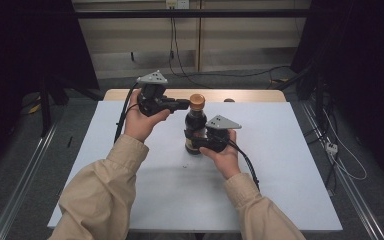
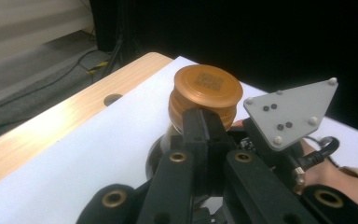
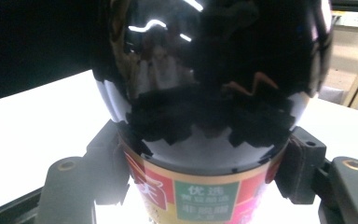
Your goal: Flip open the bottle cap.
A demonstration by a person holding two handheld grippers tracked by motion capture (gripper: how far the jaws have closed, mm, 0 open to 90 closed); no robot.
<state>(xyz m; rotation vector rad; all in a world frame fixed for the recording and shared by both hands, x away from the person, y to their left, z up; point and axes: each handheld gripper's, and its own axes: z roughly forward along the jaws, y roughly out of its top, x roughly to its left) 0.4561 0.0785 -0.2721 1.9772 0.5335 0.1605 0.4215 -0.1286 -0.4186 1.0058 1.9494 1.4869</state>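
Bottle (image 1: 195,129) first: it stands upright on the white table (image 1: 290,165), a little behind the table's middle, dark glass with an orange cap (image 1: 197,101) and a coloured label low on the body. My right gripper (image 1: 200,141) has its jaws pinching the bottle at the label band; in the right gripper view the two black pads press the bottle (image 3: 205,93) from either side, just where the label (image 3: 205,200) begins. My left gripper (image 1: 184,104) sits level just to the left of the cap, its jaws pressed together with nothing between them, the tips touching or almost touching the cap's side; I cannot tell which.

As I read it, the step in hand is working the cap while the bottle is braced. To do it well I'd keep the right grip firm and low so the bottle cannot twist or tip, and I'd spread the left jaws before bringing them around the cap, since closed tips can only nudge it. Squaring them to the ridged skirt should stop them slipping on the smooth top.

From the left gripper view I get the cap (image 2: 208,91) close up, its printed top and ribbed side. From the right gripper view I get the pad contact on the glass, which the high view hides behind my right hand (image 1: 225,159).
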